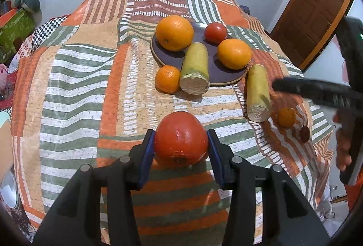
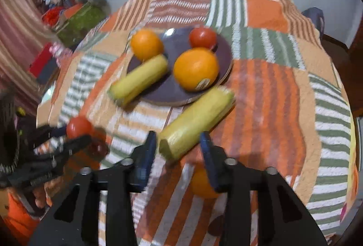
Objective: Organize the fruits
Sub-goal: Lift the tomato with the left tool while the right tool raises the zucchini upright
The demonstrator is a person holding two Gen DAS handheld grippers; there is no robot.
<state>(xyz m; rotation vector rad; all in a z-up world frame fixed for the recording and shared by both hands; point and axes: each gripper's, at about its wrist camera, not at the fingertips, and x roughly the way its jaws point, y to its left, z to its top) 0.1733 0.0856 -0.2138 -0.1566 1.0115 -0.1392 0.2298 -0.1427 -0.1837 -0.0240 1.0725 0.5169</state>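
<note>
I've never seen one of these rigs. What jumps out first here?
A big red tomato sits squeezed in the left claw, right up close. Beyond it, a purple plate on the patchwork cloth carries oranges, another tomato and a yellow-green stick. The right claw gapes around a second stick.

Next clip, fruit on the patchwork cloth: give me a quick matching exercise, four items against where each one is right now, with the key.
Items:
1. large tomato
2. small tomato
3. small orange
4. sticker-labelled orange

Places:
A. on the cloth, left of the plate-edge cob
B. between the left gripper pads
C. far side of the purple plate
D. plate's near side, beside a cob

Pairs: 1-B, 2-C, 3-A, 4-D
</note>
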